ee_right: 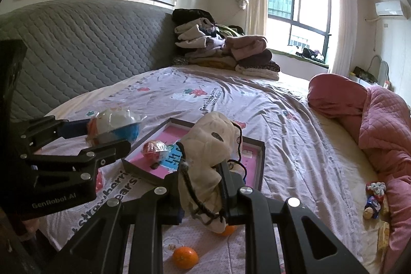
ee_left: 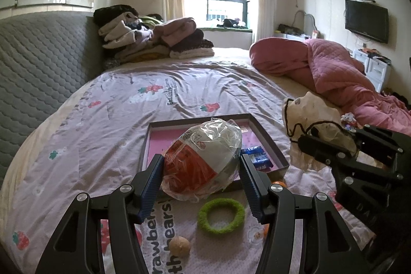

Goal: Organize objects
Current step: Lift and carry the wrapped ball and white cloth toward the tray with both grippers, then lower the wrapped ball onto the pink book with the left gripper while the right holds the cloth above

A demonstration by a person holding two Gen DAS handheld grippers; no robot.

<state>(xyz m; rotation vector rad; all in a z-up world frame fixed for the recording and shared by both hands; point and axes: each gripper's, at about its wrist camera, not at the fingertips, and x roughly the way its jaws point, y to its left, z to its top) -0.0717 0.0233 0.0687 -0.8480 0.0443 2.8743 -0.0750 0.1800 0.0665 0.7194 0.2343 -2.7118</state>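
Left tool (ee_left: pixel 201 172): mine, its pads pinch a wrapped ball (ee_left: pixel 203 161) by both sides, jaws held wide by it; it hangs above the near edge of the tray (ee_left: pixel 267 138).
Right tool (ee_right: pixel 200 186): mine too, pressed together on a cream pouch (ee_right: pixel 210 145) with a black cord; the pouch hangs over the tray's near right corner.
Tray: shallow, dark rim, pink floor, flat on the bed (ee_left: pixel 115 104).
Inside tray: a blue packet (ee_left: pixel 257 157) at its right side in the left view; a small red-and-white wrapped ball (ee_right: pixel 155 149) at its left side in the right view.
Near side of tray: a green ring (ee_left: pixel 221 216) on the sheet, a walnut (ee_left: pixel 179 244) nearer still, an orange (ee_right: pixel 185 257), and a second orange (ee_right: pixel 228 229) partly under the pouch.
Right of tray: small wrapped bits (ee_right: pixel 375 199) lie well apart, against a pink quilt (ee_right: pixel 380 125).
Far side of tray: a clothes pile (ee_left: pixel 154 37) beside the grey headboard (ee_left: pixel 38 60).
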